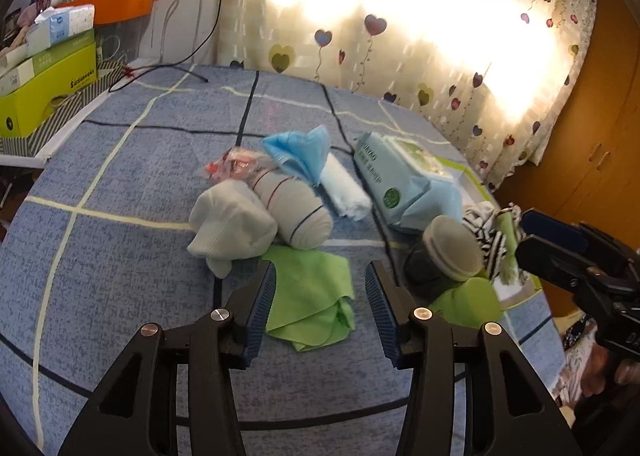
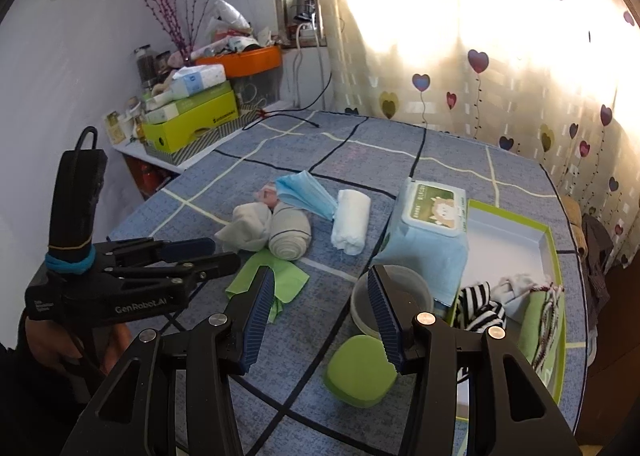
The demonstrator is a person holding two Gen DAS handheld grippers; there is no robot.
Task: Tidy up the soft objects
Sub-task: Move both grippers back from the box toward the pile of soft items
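Bed: blue checked cover; every soft thing lies on it.
Wet-wipes pack: the landmark; pale blue, green label, leaning on the edge of the green-rimmed box.
Green cloth: crumpled, bright green, well to the near left of the wipes pack; it lies on the cover between the left hand-held gripper's spread jaws, pads not touching it.
Left hand-held gripper: jaws wide apart, holding nothing.
Right hand-held gripper: jaws spread, empty, hovering just in front of the wipes pack over the grey-lidded jar.
Rolled socks: grey and white, left of the wipes pack, beyond the green cloth.
White roll: between socks and wipes pack.
Blue mask: crumpled, left of the wipes pack.
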